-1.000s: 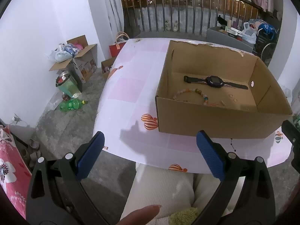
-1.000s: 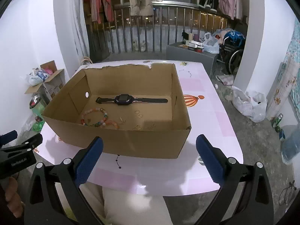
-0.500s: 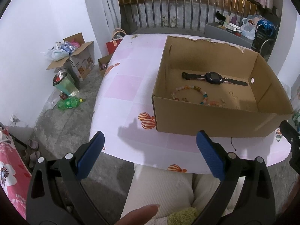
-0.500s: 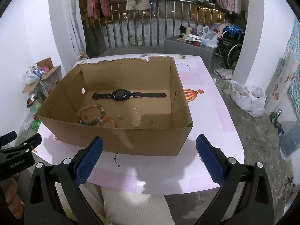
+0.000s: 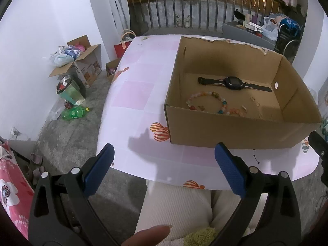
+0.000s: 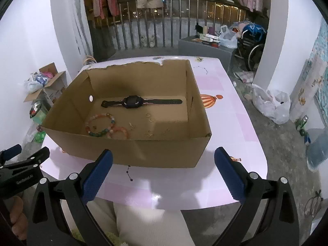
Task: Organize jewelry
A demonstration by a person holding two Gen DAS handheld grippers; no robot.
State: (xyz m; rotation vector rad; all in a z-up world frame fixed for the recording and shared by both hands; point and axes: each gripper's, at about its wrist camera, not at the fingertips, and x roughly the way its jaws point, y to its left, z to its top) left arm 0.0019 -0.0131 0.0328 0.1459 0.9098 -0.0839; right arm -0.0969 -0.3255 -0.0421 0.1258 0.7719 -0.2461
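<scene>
Cardboard box (image 6: 131,149) just ahead of both spread, empty hand-held grippers (image 5: 164,164) (image 6: 164,165); approach step. Next: reach in for beaded bracelet (image 6: 100,124), w/ care.

Worktop (image 5: 133,102) was pale pink w/ lilac checks & orange-striped balloon prints. Box (image 6: 164,151), centre of frame, was plain brown cardboard. Inside: black watch (image 6: 133,102) w/ thin pink line on strap; bead bracelet (image 6: 100,125) in orange, green, blue, white; smaller one (image 6: 121,132) all orange-pink. Both hand-held grippers: black frames, blue pads (image 5: 100,169) (image 6: 229,176). Lower left of left view: red cloth (image 5: 10,188) w/ white flowers. Green bottle (image 5: 74,112) on grey floor.
</scene>
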